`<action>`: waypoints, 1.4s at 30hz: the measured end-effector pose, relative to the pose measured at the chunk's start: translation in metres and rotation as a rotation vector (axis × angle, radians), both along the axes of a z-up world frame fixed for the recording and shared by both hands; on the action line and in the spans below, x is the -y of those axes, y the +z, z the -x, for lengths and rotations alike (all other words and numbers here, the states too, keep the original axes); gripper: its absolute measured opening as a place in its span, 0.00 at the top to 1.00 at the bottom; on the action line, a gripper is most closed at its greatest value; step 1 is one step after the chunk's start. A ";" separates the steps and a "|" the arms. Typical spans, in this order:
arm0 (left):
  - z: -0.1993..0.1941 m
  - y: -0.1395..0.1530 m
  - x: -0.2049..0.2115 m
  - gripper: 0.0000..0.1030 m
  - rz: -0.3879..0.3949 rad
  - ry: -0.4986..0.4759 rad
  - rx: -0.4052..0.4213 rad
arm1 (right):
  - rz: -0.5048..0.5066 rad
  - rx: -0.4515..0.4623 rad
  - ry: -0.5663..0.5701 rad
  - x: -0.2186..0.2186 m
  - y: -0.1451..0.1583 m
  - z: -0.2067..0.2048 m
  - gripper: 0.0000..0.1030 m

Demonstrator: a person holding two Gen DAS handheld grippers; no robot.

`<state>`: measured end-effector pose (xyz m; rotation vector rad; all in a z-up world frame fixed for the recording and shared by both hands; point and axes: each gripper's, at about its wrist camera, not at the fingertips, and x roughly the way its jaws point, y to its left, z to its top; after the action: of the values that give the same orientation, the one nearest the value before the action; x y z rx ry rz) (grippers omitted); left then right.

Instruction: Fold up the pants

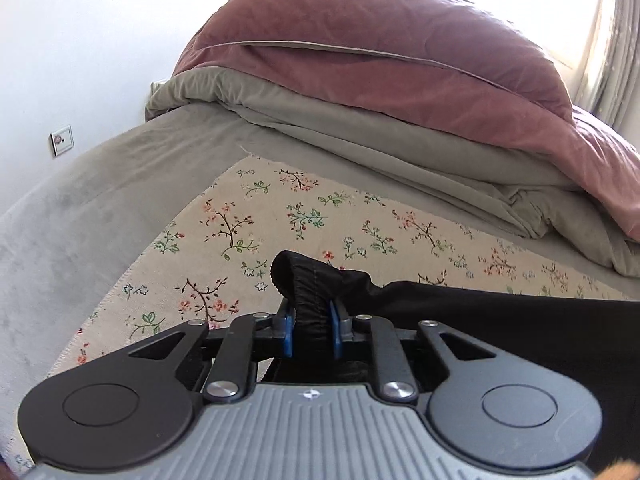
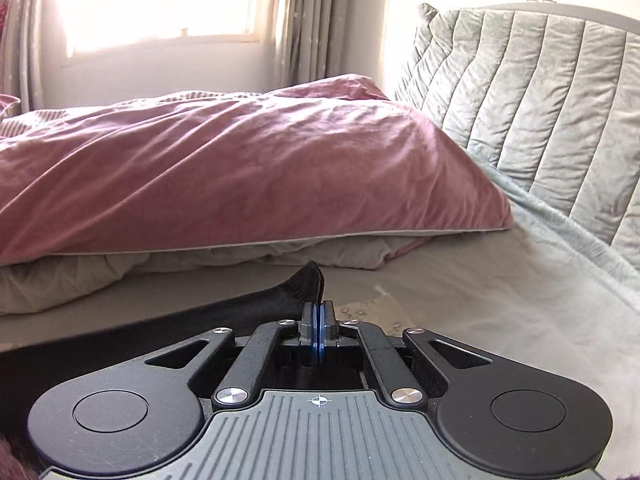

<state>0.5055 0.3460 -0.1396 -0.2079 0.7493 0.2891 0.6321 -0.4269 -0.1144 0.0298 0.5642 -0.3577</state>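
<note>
Black pants (image 1: 500, 320) stretch to the right over a floral cloth (image 1: 248, 224) on the bed. My left gripper (image 1: 313, 320) is shut on a thick gathered bunch of the pants' edge, which sticks up between the blue pads (image 1: 335, 332). In the right wrist view the same black pants (image 2: 160, 320) run off to the left. My right gripper (image 2: 319, 320) is shut tight on a thin corner of them, and a black tip pokes up just left of its fingers. Both held edges are raised off the bed.
A pink duvet (image 1: 380, 60) over a grey one (image 1: 320, 136) is heaped at the back of the bed. A quilted grey headboard (image 2: 532, 92) stands at the right. A white wall with a socket (image 1: 61, 141) lies left, a bright window (image 2: 152, 0) behind.
</note>
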 end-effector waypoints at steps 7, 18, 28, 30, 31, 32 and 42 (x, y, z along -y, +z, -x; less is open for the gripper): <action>0.014 0.015 0.007 0.67 -0.006 -0.006 0.024 | 0.052 -0.091 0.014 -0.009 -0.009 0.015 1.00; 0.130 0.038 -0.007 0.64 0.018 -0.158 0.151 | -0.130 0.206 0.143 0.029 0.081 0.205 1.00; 0.218 -0.005 -0.030 0.13 0.011 -0.188 -0.012 | -0.243 -0.139 0.170 0.072 -0.102 0.395 0.95; 0.228 0.002 -0.034 0.12 0.034 -0.179 -0.020 | -0.249 -0.216 0.155 0.076 -0.124 0.404 0.90; 0.233 0.006 -0.034 0.12 0.041 -0.171 -0.012 | -0.230 -0.230 0.140 0.073 -0.128 0.410 0.86; 0.239 0.011 -0.034 0.11 0.047 -0.158 0.004 | -0.215 -0.228 0.122 0.073 -0.128 0.414 0.77; 0.260 0.016 -0.045 0.03 0.322 -0.059 0.068 | -0.329 -0.145 0.052 0.070 -0.095 0.450 0.36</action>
<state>0.2455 0.3911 -0.1234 -0.4968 0.7309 0.1033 0.1817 -0.4966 -0.2097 0.3070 0.7617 -0.2147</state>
